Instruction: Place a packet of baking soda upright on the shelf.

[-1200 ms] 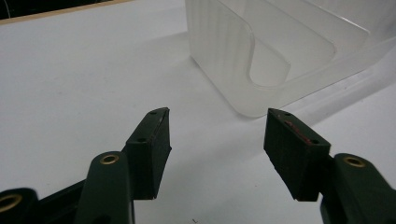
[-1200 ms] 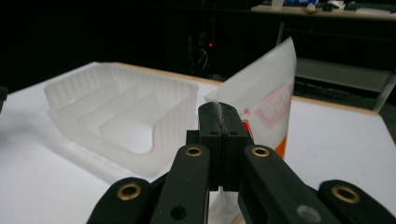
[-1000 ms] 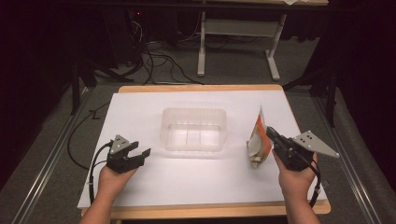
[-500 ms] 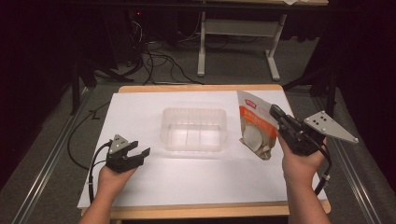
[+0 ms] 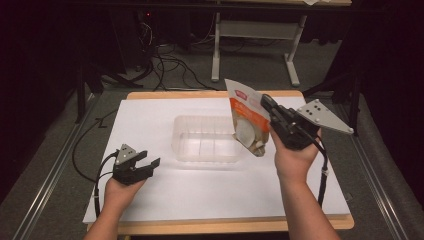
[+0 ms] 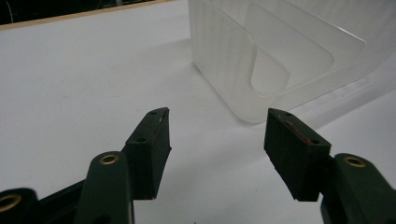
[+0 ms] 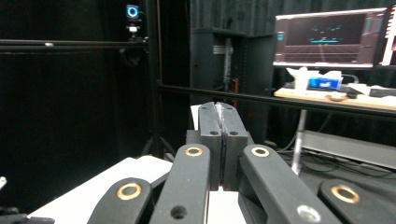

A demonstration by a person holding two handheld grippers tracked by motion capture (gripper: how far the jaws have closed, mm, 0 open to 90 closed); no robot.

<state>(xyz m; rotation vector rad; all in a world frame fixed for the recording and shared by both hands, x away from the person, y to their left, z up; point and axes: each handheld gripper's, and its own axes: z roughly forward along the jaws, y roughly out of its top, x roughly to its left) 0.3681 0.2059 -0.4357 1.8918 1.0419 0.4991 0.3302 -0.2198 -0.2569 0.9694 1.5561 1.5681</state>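
The orange-and-white pouch (image 5: 246,116) hangs pinched by its edge in the right tool (image 5: 266,102), just beside the clear bin (image 5: 206,141), so lower it inside before releasing, while the left tool (image 5: 150,161) rests spread on the table (image 5: 150,115).

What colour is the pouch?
Orange and white pouch, with a small red label; clearest in the high view.
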